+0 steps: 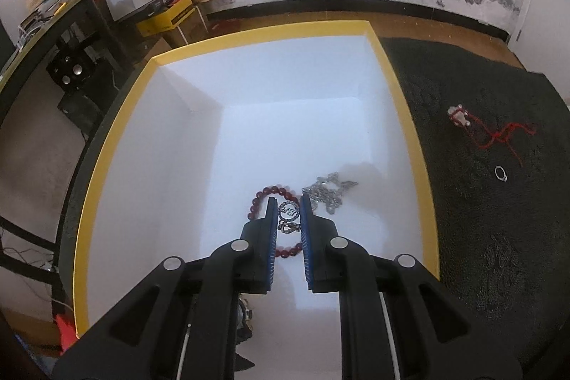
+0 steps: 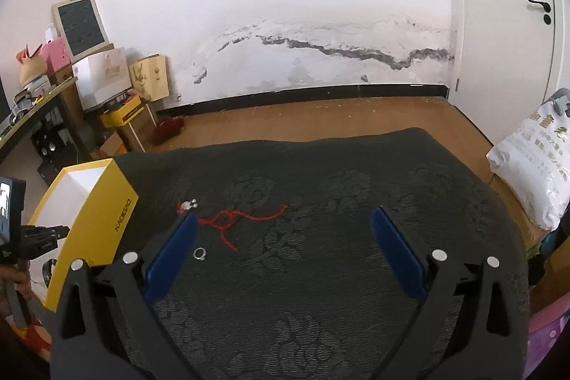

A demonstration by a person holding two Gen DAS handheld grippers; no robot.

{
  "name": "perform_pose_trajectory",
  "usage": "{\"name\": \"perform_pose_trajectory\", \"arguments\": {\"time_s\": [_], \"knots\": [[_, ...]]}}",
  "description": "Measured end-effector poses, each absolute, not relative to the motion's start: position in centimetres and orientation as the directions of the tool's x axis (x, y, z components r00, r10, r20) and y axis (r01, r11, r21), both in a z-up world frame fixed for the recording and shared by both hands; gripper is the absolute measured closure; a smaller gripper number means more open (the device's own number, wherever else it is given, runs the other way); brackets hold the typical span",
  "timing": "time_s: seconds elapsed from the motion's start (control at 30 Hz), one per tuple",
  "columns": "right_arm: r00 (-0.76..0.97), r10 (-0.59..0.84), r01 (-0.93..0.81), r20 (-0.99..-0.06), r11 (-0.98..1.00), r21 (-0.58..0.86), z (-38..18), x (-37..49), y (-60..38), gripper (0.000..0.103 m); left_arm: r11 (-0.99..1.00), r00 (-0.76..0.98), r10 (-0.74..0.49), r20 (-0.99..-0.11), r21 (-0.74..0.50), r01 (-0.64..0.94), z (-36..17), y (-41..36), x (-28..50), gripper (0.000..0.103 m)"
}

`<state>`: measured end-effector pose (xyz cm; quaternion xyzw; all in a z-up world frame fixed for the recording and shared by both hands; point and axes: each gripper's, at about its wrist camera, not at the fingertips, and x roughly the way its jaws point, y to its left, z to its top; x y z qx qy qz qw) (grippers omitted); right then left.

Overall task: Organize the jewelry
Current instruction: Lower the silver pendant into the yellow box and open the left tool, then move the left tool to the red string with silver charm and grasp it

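Note:
My left gripper [image 1: 288, 207] is inside the yellow-rimmed white box [image 1: 107, 145]. Its blue pads are narrowly apart, with a round silver pendant [image 1: 288, 211] and its clasp between them. Whether the pads touch the pendant I cannot tell. A dark red bead bracelet [image 1: 270, 193] and a silver chain [image 1: 327, 193] lie on the box floor. On the dark cloth [image 2: 320, 273] lie a red cord with a white charm [image 2: 228, 218] and a small silver ring [image 2: 199, 253]; both also show in the left view, cord [image 1: 491, 134] and ring [image 1: 500, 173]. My right gripper [image 2: 283, 218] is open and empty above the cloth.
The box [image 2: 103, 212] stands at the cloth's left edge. A desk and stacked cartons [image 2: 117, 84] stand at the left by the wall. A white bag [image 2: 534, 162] lies on the floor at the right. Wooden floor runs behind the cloth.

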<state>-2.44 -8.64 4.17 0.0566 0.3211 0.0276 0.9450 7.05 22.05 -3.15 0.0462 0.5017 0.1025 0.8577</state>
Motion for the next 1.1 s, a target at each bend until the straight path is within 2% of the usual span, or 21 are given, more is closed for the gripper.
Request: {"name": "perform_pose_trajectory", "arguments": {"time_s": [0.07,0.13,0.17,0.2,0.33,0.47,0.57,0.67,0.83,1.0,1.1], "knots": [[0.792,0.09,-0.015,-0.603,0.991,0.129,4.3,-2.3,-9.2,0.009,0.972,0.47,0.234,-0.851,0.201,-0.121,-3.0,21.7,7.1,0.088],[0.795,0.09,-0.013,-0.6,0.991,0.131,4.4,-2.5,-9.7,0.009,0.968,0.467,0.249,-0.848,0.21,-0.136,-2.7,21.6,7.1,0.063],[0.795,0.089,-0.013,-0.6,0.991,0.13,4.5,-2.6,-10.0,0.009,0.964,0.471,0.266,-0.841,0.222,-0.147,-2.6,21.5,7.2,0.029],[0.795,0.087,-0.01,-0.601,0.991,0.131,4.5,-2.6,-10.2,0.009,0.96,0.485,0.28,-0.829,0.233,-0.155,-2.3,21.4,7.0,0.006],[0.8,0.088,0.001,-0.594,0.989,0.148,4.8,-2.8,-10.9,0.009,0.943,0.52,0.333,-0.787,0.286,-0.172,-1.1,21.1,6.8,0.006],[0.804,0.089,-0.001,-0.589,0.989,0.147,5.0,-3.1,-11.3,0.009,0.943,0.55,0.331,-0.767,0.244,-0.228,1.0,20.8,6.3,0.006],[0.802,0.084,-0.001,-0.591,0.99,0.138,5.0,-3.3,-11.5,0.009,0.962,0.636,0.27,-0.723,0.174,-0.21,3.6,18.7,5.7,0.006],[0.803,0.075,0.015,-0.591,0.989,0.145,4.9,-3.5,-12.3,0.009,0.986,0.716,0.164,-0.678,0.113,-0.119,5.1,14.3,5.5,0.006],[0.794,0.056,0.051,-0.605,0.986,0.158,4.4,-4.0,-14.2,0.009,0.997,0.699,0.008,-0.716,0.061,0.052,1.2,7.7,6.6,0.006],[0.791,0.052,0.067,-0.609,0.983,0.171,4.2,-4.5,-15.7,0.009,0.98,0.657,0.026,-0.754,0.149,0.131,-3.4,3.5,8.3,0.006],[0.788,0.054,0.068,-0.613,0.982,0.175,4.0,-4.6,-16.2,0.009,0.991,0.605,-0.029,-0.796,0.058,0.124,-5.2,2.9,9.9,0.006]]}}
